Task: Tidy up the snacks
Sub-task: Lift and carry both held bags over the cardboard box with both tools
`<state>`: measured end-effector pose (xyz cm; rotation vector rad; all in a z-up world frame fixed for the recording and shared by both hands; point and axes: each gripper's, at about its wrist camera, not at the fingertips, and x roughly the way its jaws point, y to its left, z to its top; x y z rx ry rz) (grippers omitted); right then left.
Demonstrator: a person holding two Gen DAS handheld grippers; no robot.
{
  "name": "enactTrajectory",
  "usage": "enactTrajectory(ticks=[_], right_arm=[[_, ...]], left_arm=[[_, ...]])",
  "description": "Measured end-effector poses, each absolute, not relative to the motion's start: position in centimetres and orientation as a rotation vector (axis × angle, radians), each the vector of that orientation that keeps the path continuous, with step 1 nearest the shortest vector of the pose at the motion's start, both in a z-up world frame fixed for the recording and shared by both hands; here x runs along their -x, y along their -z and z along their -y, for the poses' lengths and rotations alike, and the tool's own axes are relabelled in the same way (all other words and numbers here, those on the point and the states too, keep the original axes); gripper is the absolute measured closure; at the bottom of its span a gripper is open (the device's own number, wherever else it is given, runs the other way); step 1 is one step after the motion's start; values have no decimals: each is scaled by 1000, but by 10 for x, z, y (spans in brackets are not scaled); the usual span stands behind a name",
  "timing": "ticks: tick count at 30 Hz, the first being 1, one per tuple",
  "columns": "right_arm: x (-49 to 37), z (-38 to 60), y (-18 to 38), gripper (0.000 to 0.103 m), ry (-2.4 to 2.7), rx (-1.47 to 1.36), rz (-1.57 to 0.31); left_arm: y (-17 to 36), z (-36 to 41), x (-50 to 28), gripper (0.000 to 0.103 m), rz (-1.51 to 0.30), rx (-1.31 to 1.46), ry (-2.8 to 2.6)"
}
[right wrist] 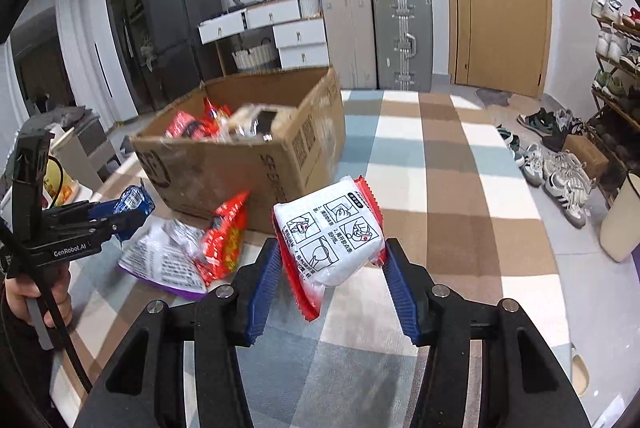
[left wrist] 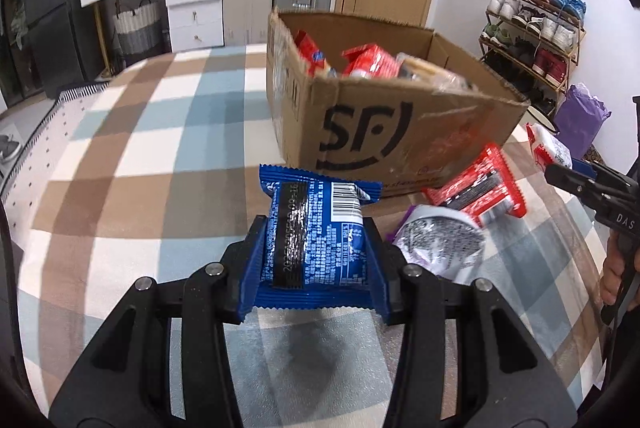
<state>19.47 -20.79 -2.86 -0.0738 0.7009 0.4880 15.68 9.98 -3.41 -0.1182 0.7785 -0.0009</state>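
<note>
Checked cloth in brown, blue and white covers the worktop [left wrist: 132, 148], with suitcases, white drawers and a wooden door lined up behind it. On that cloth sits an open cardboard box [left wrist: 384, 132], red packets and a clear-wrapped one poking above its rim.

Left claw [left wrist: 314, 260] now: its blue ribbed pads are pressed against both sides of a blue snack packet [left wrist: 316, 232], barcode side up, held above the cloth just short of the box. From the right wrist view that same claw [right wrist: 132, 212] shows at the left edge, blue wrapper sticking out of its tip.

Right claw [right wrist: 330, 268]: spread fairly wide, and a white packet with red edges [right wrist: 332, 240] sits tilted between the pads. The left pad is touching the packet's red seam; the right pad meets its corner, so the packet is gripped at a slant.

Down on the cloth by the front of the box lie a red packet [left wrist: 476, 188] and, just beside it and overlapping, a silver-and-purple bag [left wrist: 440, 244].
</note>
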Motion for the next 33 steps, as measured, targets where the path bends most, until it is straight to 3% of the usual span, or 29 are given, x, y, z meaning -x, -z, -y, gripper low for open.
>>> enactTrajectory(ticks=[16, 33], right_arm=[[-181, 201, -14, 51, -534, 50, -609], [-193, 166, -41, 51, -570, 87, -568]], left_arm=[[-46, -90, -137, 61, -626, 126, 17], [-76, -83, -170, 61, -552, 159, 26]])
